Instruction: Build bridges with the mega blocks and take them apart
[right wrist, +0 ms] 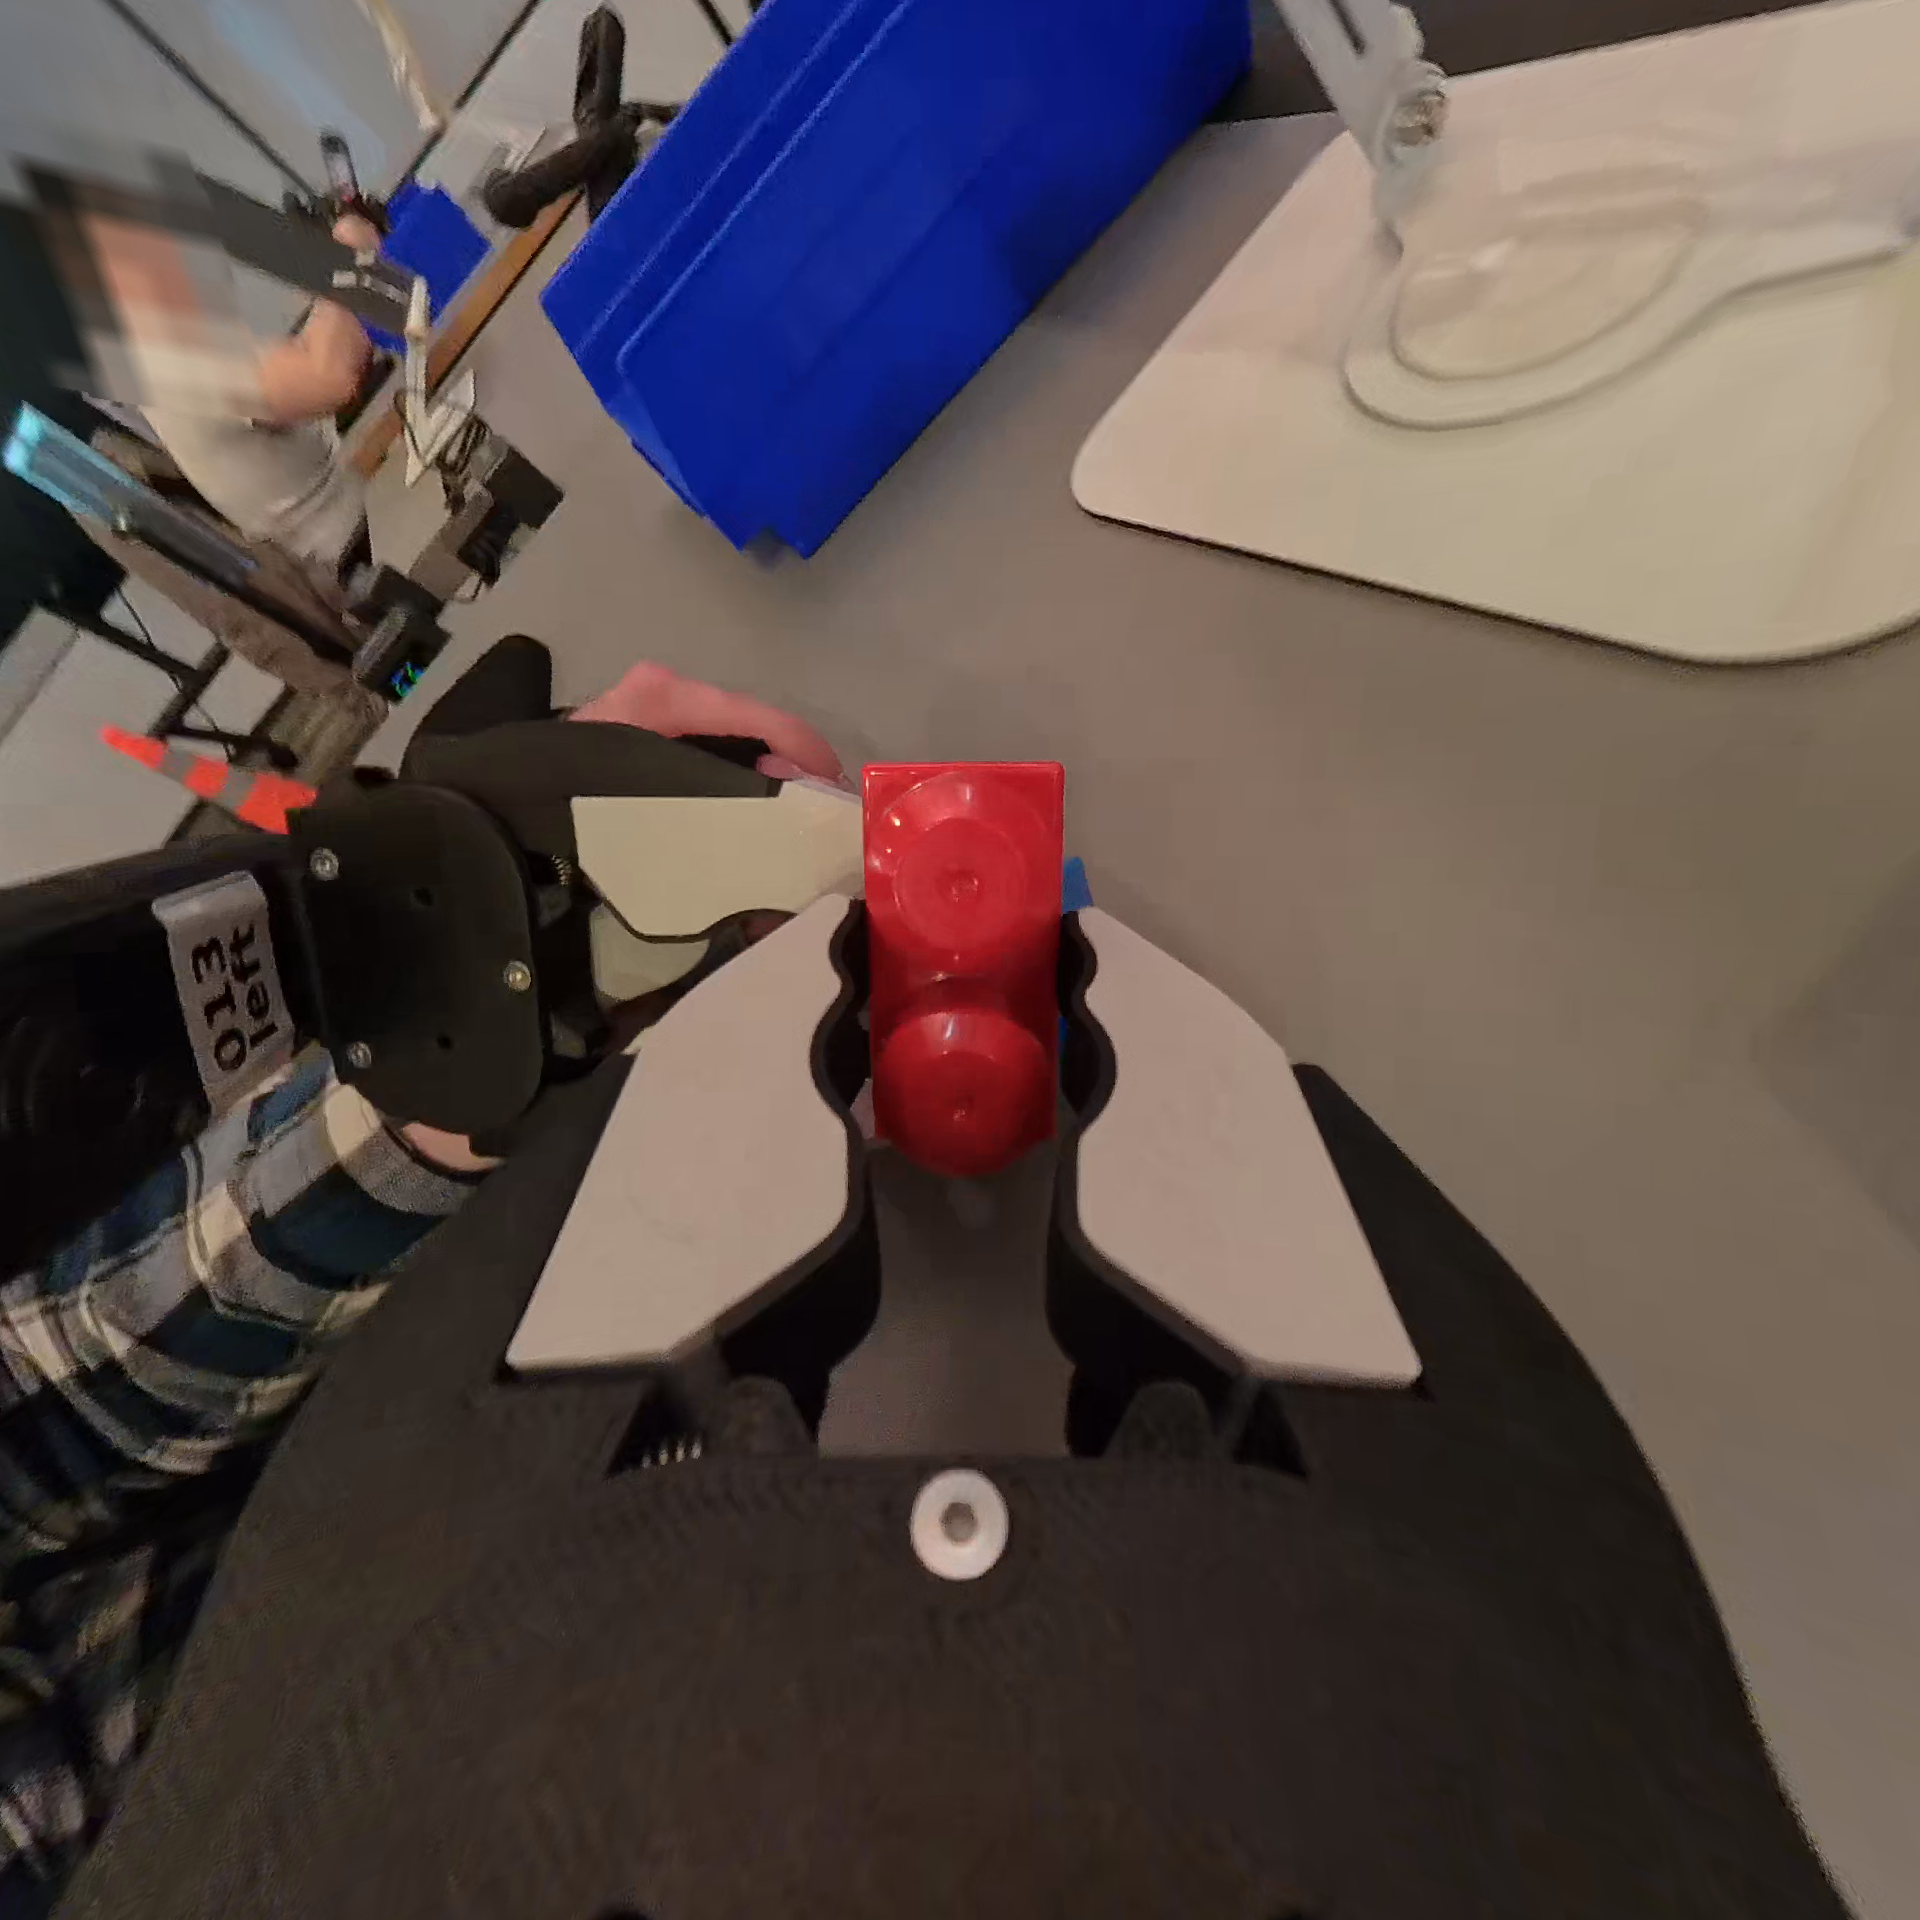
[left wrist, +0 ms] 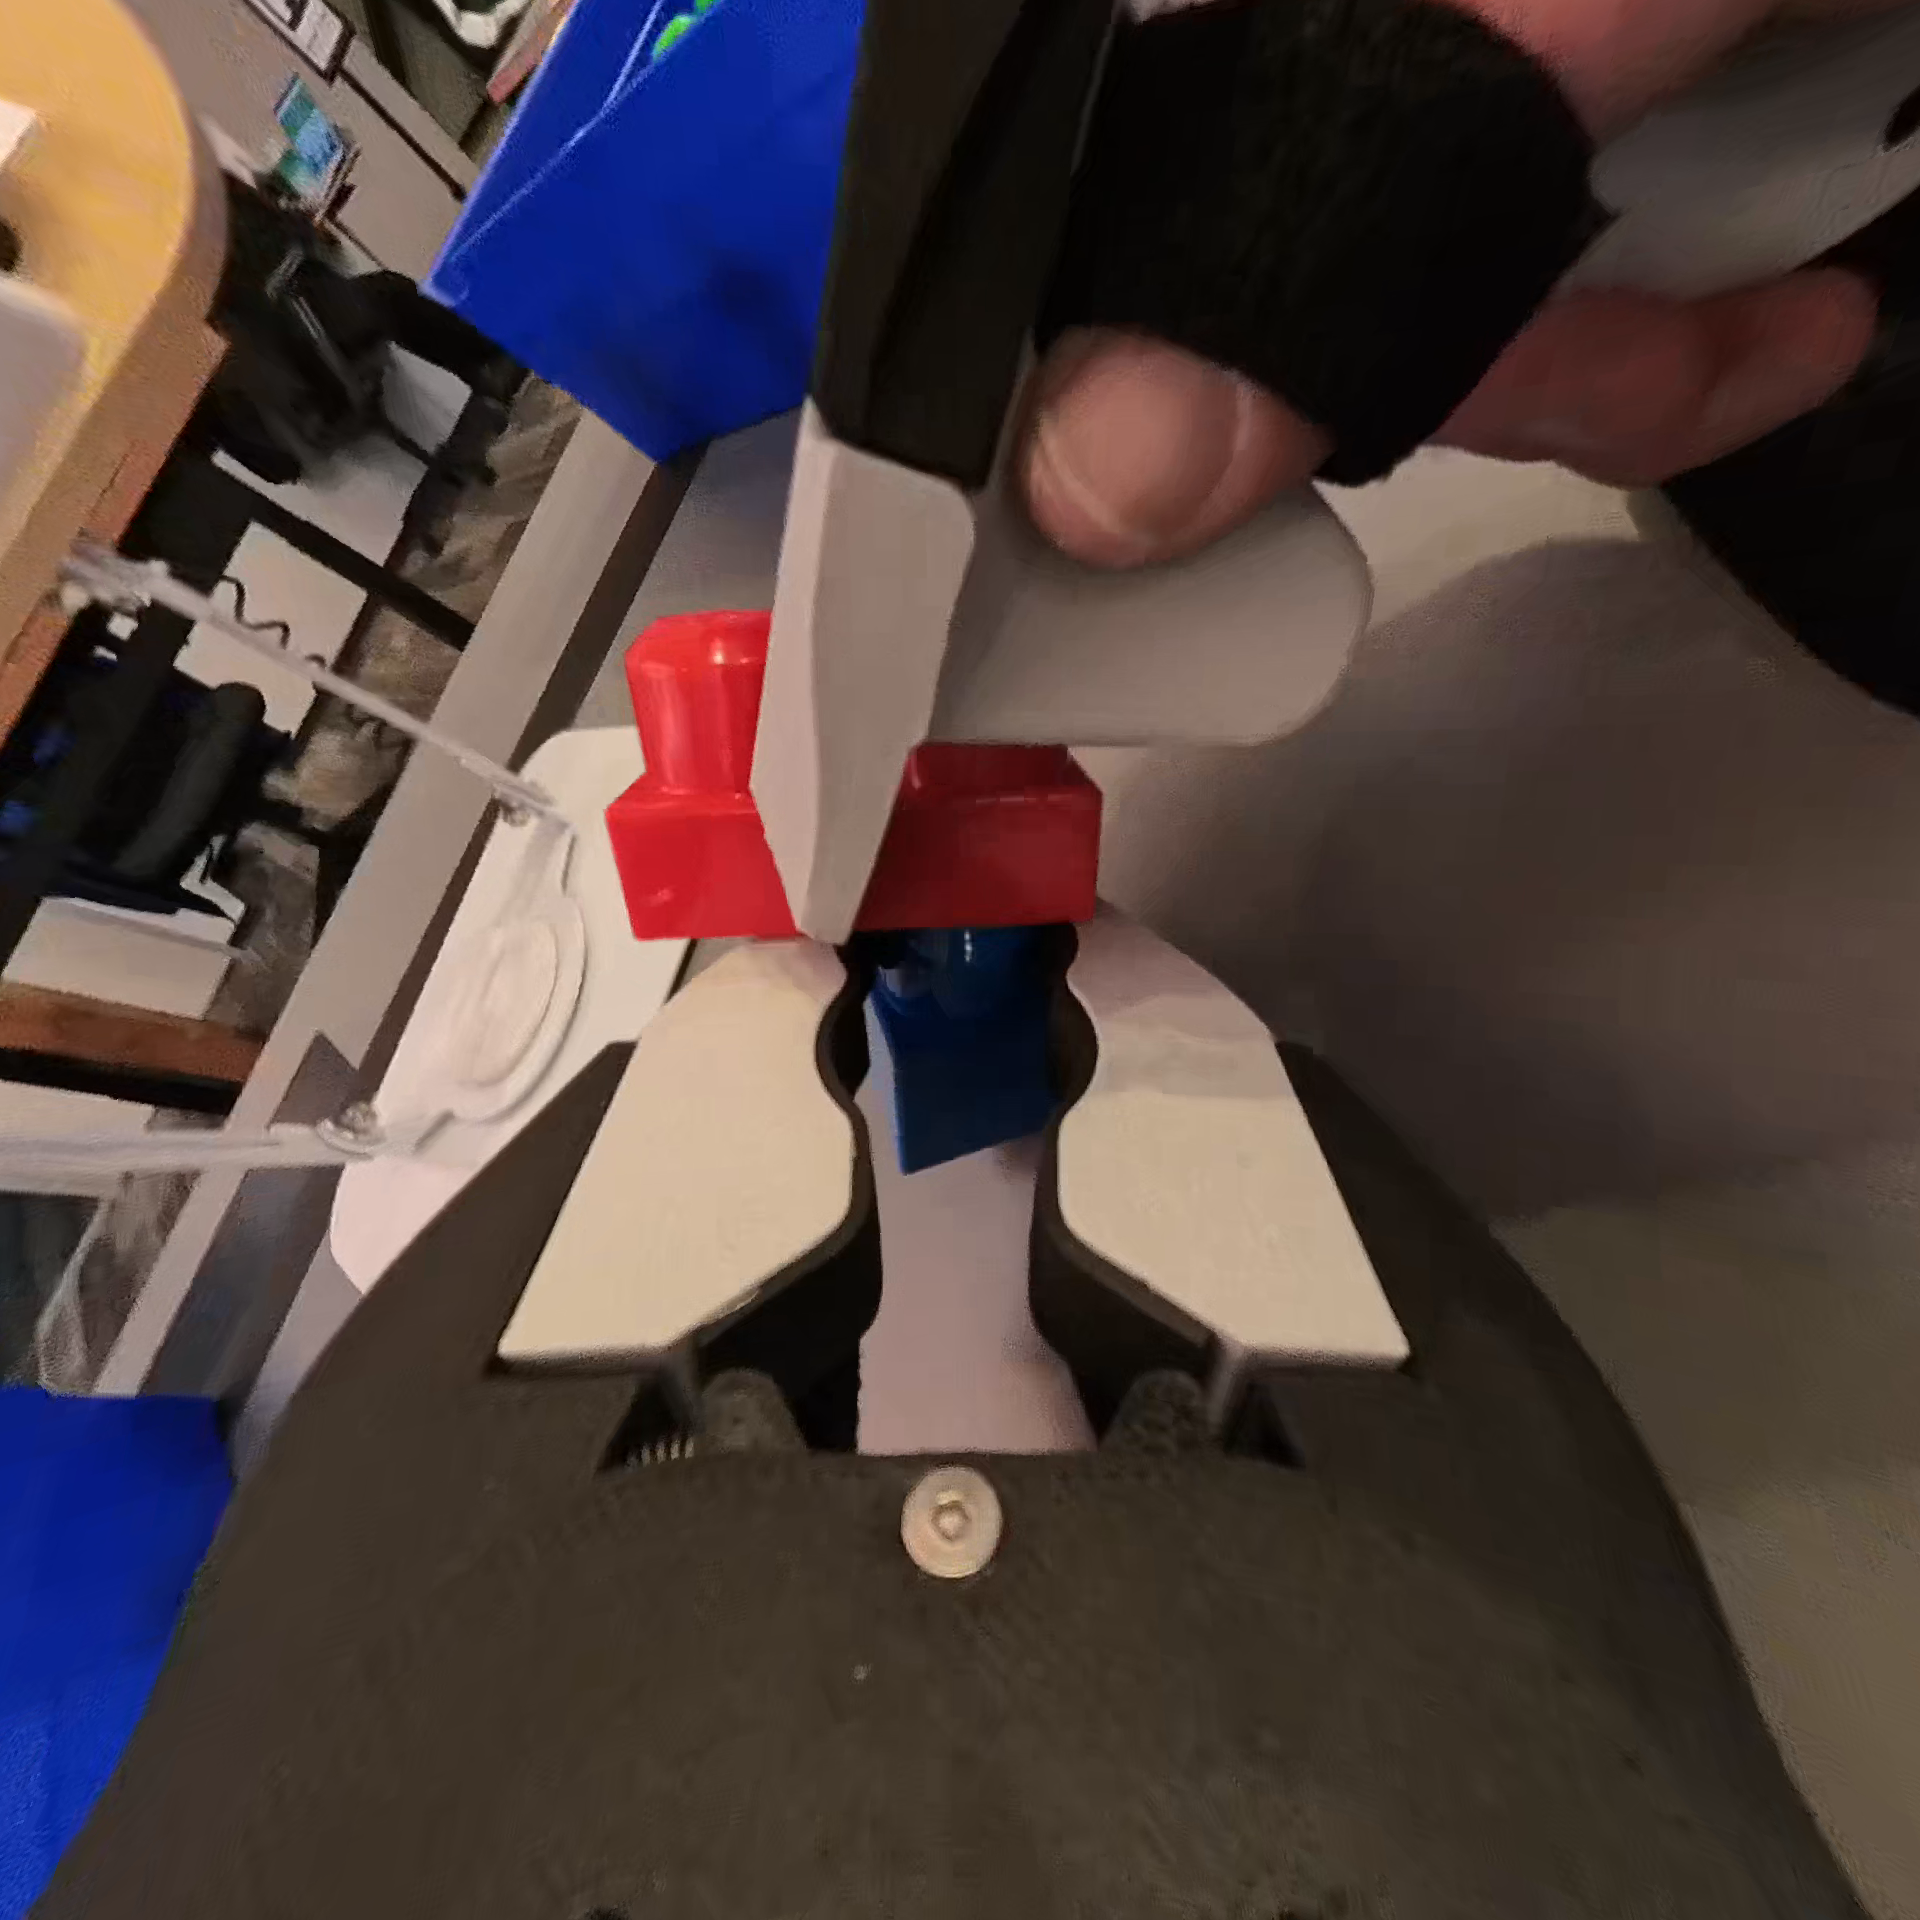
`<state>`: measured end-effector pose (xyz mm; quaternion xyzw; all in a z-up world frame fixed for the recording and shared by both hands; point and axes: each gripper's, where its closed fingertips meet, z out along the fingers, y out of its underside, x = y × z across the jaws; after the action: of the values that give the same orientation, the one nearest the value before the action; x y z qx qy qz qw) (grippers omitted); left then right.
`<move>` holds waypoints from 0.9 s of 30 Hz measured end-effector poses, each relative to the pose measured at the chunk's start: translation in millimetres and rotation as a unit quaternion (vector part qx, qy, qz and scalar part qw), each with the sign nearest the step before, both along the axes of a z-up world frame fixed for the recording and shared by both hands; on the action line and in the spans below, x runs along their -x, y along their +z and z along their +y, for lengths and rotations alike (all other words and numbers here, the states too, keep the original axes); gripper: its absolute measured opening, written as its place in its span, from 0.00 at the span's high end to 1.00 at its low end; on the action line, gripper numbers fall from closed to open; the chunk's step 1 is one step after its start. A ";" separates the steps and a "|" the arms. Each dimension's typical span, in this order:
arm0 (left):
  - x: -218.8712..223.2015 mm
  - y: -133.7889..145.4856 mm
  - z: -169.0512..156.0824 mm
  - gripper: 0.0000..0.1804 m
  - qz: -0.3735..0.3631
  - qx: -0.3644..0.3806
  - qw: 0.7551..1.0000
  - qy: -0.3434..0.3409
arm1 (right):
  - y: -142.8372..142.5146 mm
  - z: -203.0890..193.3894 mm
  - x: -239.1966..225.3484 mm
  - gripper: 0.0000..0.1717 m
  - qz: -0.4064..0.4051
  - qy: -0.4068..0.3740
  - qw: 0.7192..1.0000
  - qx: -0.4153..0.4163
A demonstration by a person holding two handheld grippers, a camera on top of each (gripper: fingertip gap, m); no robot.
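The right tool (right wrist: 961,997) clamps the red block (right wrist: 961,935). The left tool (left wrist: 951,997) seems to grip the blue block (left wrist: 935,1091) beneath it, over the tabletop (right wrist: 1351,831).

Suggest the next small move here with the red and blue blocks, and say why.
Probably pull the red block straight off the blue block. The right gripper clamps the red block's sides while the left gripper grips the blue one beneath it, so both seem braced to separate them, though they could equally be pressing them together.
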<state>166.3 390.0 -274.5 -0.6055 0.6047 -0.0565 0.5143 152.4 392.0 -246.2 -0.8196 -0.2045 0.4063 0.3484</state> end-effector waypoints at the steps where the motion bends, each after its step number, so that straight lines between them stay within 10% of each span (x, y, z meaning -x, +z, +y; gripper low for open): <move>1: -3.6 -2.0 -0.9 0.84 0.005 -0.003 1.000 -0.005 | -1.5 -0.3 -3.0 0.80 0.006 -0.010 1.000 0.006; 27: -0.7 -9.4 15.5 0.80 0.040 -0.068 0.995 0.062 | 35.6 -45.2 -71.1 0.58 -0.021 -0.101 0.994 -0.046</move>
<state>167.0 405.5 -284.0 -0.6073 0.5883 0.0407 0.5323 223.5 346.8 -210.6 -0.8275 -0.1464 0.3419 0.4206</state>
